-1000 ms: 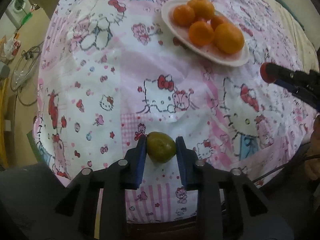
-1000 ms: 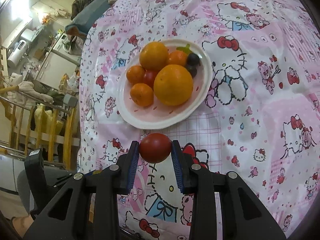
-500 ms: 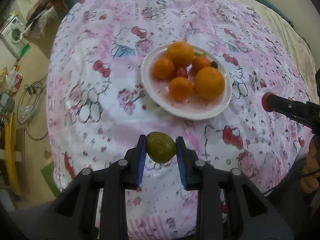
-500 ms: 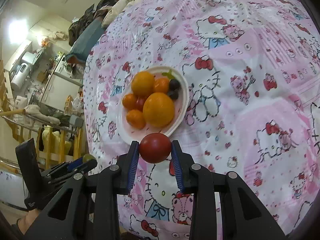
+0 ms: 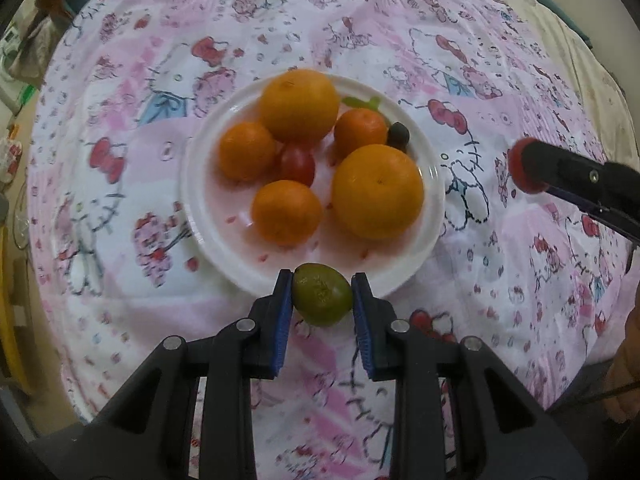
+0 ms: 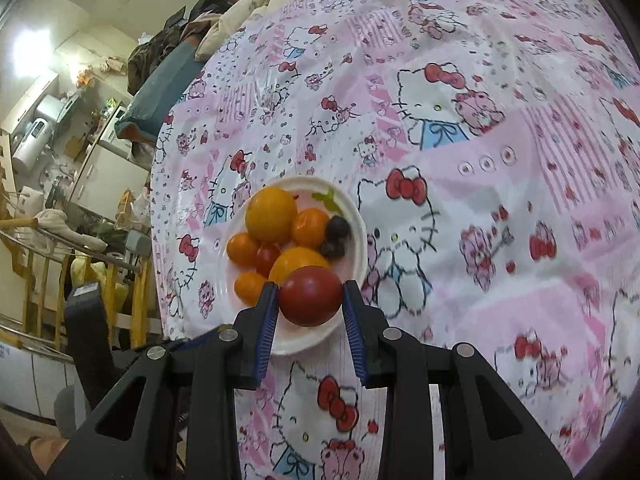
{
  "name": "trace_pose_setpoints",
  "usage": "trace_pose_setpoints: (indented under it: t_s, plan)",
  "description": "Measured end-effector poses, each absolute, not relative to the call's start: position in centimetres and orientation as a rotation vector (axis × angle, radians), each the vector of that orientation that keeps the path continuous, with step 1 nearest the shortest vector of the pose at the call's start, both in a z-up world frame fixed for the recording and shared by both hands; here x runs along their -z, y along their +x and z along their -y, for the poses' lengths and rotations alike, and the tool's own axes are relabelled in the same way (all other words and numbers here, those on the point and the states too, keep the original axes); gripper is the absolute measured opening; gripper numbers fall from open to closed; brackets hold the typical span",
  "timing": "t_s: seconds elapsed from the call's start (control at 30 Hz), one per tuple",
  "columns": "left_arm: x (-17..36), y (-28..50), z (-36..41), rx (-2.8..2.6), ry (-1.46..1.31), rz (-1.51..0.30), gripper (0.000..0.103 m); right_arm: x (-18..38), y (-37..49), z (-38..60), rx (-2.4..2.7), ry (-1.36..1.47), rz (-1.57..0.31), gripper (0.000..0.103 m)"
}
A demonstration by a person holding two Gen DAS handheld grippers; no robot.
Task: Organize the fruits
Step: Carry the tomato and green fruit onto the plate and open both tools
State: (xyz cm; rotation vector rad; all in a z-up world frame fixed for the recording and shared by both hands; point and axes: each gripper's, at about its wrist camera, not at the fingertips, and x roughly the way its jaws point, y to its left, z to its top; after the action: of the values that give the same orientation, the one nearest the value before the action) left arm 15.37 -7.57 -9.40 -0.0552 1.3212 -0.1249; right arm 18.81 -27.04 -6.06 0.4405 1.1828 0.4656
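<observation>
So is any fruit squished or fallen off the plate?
No, nothing stands out. The oranges sit whole on the white plate. The left gripper holds a green fruit, the right gripper a red tomato, both unharmed.

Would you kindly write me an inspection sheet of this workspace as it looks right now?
Surface: round table under a pink cartoon-cat tablecloth.
Job's things: white plate holding two large oranges, three small oranges, a small red tomato and two dark berries; green fruit and red tomato held in the grippers.
Clutter: nothing seen on the table beyond the plate.
Grippers: left gripper shut on the green fruit at the plate's near rim; right gripper shut on the red tomato in front of the plate.
Cables: nothing seen clearly.
Surroundings: piled clothes or bedding beyond the table, kitchen area and wooden rack to the side.
</observation>
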Motion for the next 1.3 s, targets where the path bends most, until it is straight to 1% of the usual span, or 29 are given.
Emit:
trace_pose_setpoints:
  t_s: [0.3, 0.43, 0.53, 0.6, 0.67, 0.73, 0.77, 0.83, 0.9, 0.97, 1.0, 1.3]
  plan:
    - [11.0, 17.1, 6.9, 0.117, -0.137, -1.361, 0.025, 9.1, 23.1, 25.8, -0.448, 0.397, -1.245, 0.034]
    - [11.4, 17.2, 7.7, 0.127, -0.107, -1.364, 0.026, 11.3, 24.1, 24.8, -0.446, 0.376, -1.301, 0.034]
    - [11.7, 17.3, 8.1, 0.124, -0.100, -1.376, 0.026, 11.8, 24.4, 24.0, -0.458, 0.355, -1.319, 0.034]
    - [11.7, 17.3, 8.4, 0.116, -0.075, -1.379, 0.031, 12.0, 24.3, 23.8, -0.453, 0.348, -1.326, 0.035]
    - [11.6, 17.4, 8.6, 0.130, -0.065, -1.372, 0.044, 12.0, 24.3, 23.9, -0.451, 0.364, -1.311, 0.036]
    - [11.5, 17.4, 8.5, 0.125, -0.074, -1.366, 0.054, 12.1, 24.4, 24.0, -0.456, 0.372, -1.313, 0.037]
    - [11.5, 17.4, 8.4, 0.121, -0.078, -1.365, 0.056, 12.2, 24.4, 24.0, -0.455, 0.375, -1.316, 0.037]
    - [11.6, 17.3, 8.3, 0.119, -0.083, -1.373, 0.057, 12.4, 24.4, 24.2, -0.454, 0.388, -1.324, 0.037]
    - [11.5, 17.1, 8.3, 0.127, -0.083, -1.379, 0.057, 12.5, 24.5, 24.2, -0.456, 0.404, -1.329, 0.041]
    - [11.2, 16.8, 8.1, 0.134, -0.081, -1.377, 0.057, 12.2, 24.4, 24.4, -0.460, 0.418, -1.321, 0.062]
    - [11.0, 16.5, 8.0, 0.135, -0.080, -1.372, 0.057, 12.0, 24.4, 24.4, -0.455, 0.416, -1.313, 0.064]
    - [8.9, 15.7, 6.7, 0.087, -0.030, -1.284, 0.057, 10.0, 24.1, 24.5, -0.446, 0.384, -1.243, 0.065]
